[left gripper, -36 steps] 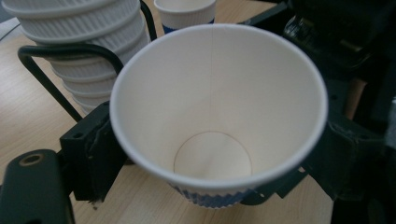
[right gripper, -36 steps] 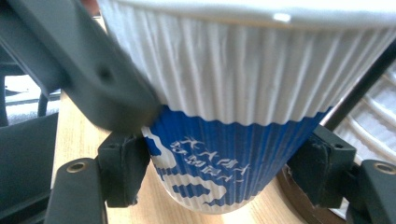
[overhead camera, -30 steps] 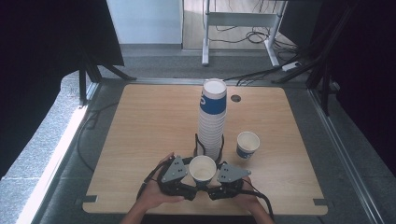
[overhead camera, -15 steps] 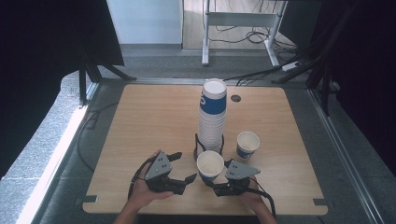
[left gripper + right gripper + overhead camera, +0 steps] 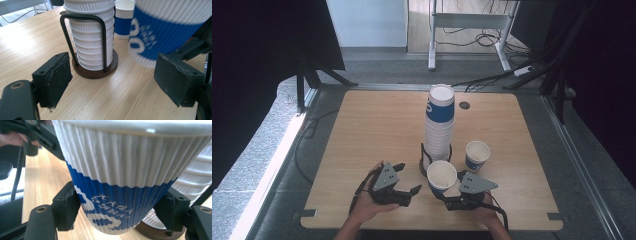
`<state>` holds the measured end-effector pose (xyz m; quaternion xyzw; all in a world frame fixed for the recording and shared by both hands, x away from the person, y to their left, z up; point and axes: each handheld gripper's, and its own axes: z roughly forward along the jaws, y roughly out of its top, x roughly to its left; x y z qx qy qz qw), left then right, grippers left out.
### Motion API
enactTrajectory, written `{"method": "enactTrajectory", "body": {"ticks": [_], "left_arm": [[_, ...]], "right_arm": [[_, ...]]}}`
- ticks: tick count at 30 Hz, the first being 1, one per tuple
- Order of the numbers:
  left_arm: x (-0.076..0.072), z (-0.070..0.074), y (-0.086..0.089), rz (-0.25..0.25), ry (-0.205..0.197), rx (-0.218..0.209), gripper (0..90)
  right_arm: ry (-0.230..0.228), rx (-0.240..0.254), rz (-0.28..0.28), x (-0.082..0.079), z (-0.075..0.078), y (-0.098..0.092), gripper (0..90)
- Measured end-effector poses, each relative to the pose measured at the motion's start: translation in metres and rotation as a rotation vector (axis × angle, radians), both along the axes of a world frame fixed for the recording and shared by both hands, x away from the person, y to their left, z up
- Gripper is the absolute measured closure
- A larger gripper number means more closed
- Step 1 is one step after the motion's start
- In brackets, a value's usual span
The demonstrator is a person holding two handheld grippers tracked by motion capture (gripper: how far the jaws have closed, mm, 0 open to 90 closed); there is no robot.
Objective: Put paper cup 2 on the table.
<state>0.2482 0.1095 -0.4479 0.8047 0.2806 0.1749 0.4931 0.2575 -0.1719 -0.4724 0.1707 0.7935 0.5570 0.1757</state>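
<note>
The cup [image 5: 441, 176] is pinched low on its blue band by the right tool [image 5: 451, 199], just before the cup stack [image 5: 439, 122]. The left tool [image 5: 406, 189] is spread and empty. The cup should be kept upright and set gently on the table [image 5: 362, 130].

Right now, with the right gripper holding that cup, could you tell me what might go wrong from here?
1. The right gripper pinches the held cup only near its narrow base; the wide top could tip or slip out.
2. The tall stack in its wire holder stands just behind; a swing could knock it.
3. The open left gripper and a loose cup sit close, so either could get bumped.
</note>
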Motion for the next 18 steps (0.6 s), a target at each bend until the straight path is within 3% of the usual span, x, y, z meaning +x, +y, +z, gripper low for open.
{"method": "enactTrajectory", "body": {"ticks": [18], "left_arm": [[0.005,-0.006,0.001,0.042,0.037,0.038,14.6]], "right_arm": [[-0.083,0.066,-0.098,-0.015,0.031,-0.046,27.8]]}}
